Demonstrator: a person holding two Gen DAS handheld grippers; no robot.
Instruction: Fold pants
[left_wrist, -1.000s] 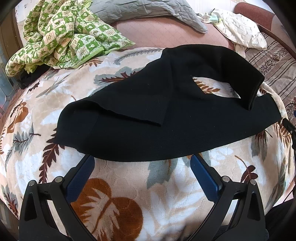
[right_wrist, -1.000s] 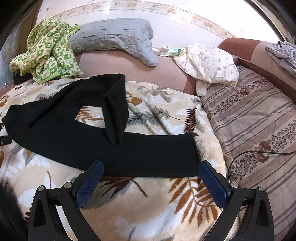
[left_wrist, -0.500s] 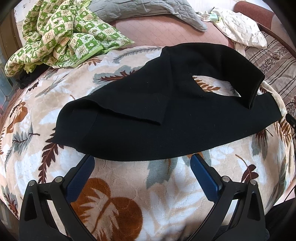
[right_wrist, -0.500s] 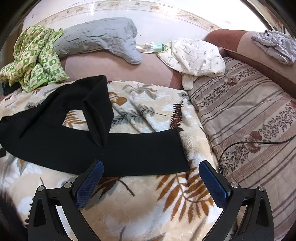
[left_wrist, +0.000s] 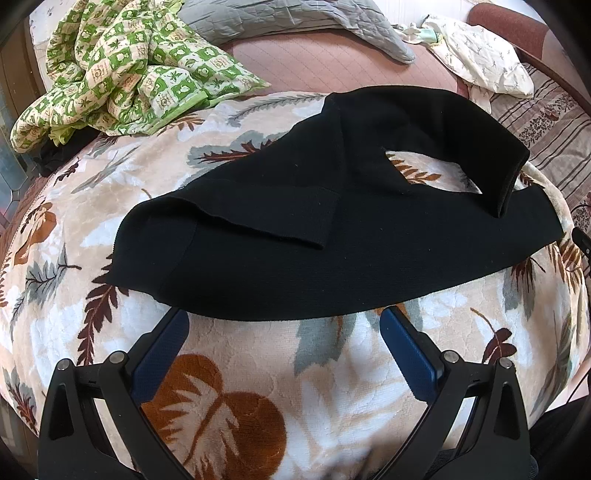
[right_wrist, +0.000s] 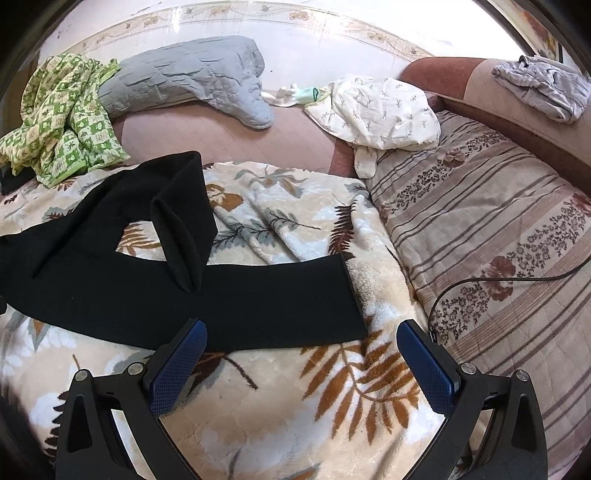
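Black pants (left_wrist: 332, 236) lie spread on a leaf-patterned blanket (left_wrist: 258, 369). The waist end is at the left, with one flap turned over. One leg runs along the near edge; the other leg curls back on itself at the far right (left_wrist: 491, 158). My left gripper (left_wrist: 284, 321) is open and empty, just short of the pants' near edge. In the right wrist view the near leg's hem (right_wrist: 351, 295) lies ahead of my right gripper (right_wrist: 301, 332), which is open and empty over the blanket (right_wrist: 295, 387). The curled leg (right_wrist: 181, 236) stands up at the left.
A green checked cloth (left_wrist: 122, 66) and a grey quilted pillow (right_wrist: 192, 77) lie at the back. A white cloth (right_wrist: 376, 110) sits on the back right. A striped cover (right_wrist: 498, 229) with a black cable (right_wrist: 480, 284) lies to the right. Grey clothing (right_wrist: 543, 88) rests on the sofa arm.
The right gripper has moved right, so the pants' hem sits further left in its view. The left gripper has barely moved. The pants lie as before.
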